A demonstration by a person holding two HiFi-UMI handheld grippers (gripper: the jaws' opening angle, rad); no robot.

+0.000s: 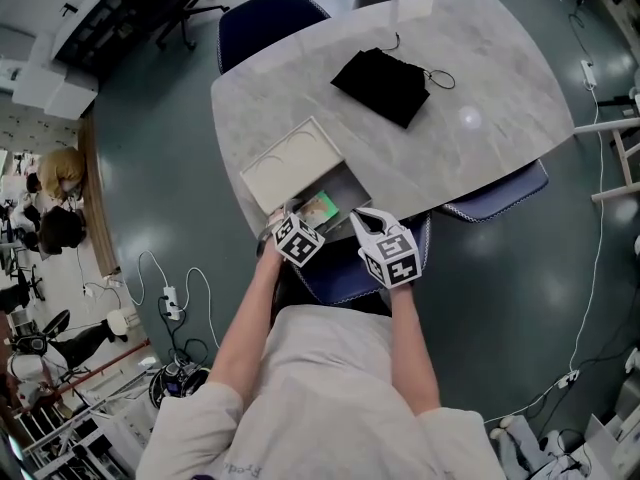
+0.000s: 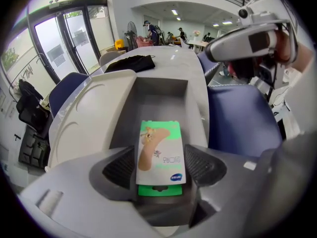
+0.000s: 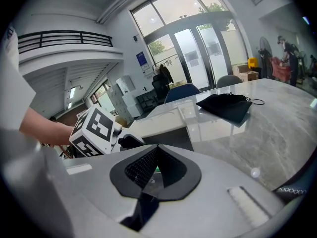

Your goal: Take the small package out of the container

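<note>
A small green and white package (image 1: 320,208) lies in the open grey box (image 1: 352,184) at the table's near edge. In the left gripper view the package (image 2: 161,150) sits flat on the box floor, right between the dark pads (image 2: 120,168) of my left gripper (image 2: 161,166). The jaws stand wide, close beside its long edges, and I see no squeeze on it. My left gripper (image 1: 290,226) points steeply down into the box. My right gripper (image 1: 366,218) hovers just right of the box with its jaws together and nothing in them; its tips (image 3: 156,150) meet in its own view.
The box's white lid (image 1: 293,164) lies open to the left. A black pouch (image 1: 383,85) with a cord rests mid-table. Blue chairs stand at the far side (image 1: 270,18), the right (image 1: 500,196) and under the near edge (image 1: 345,273). Cables and a power strip (image 1: 168,298) lie on the floor.
</note>
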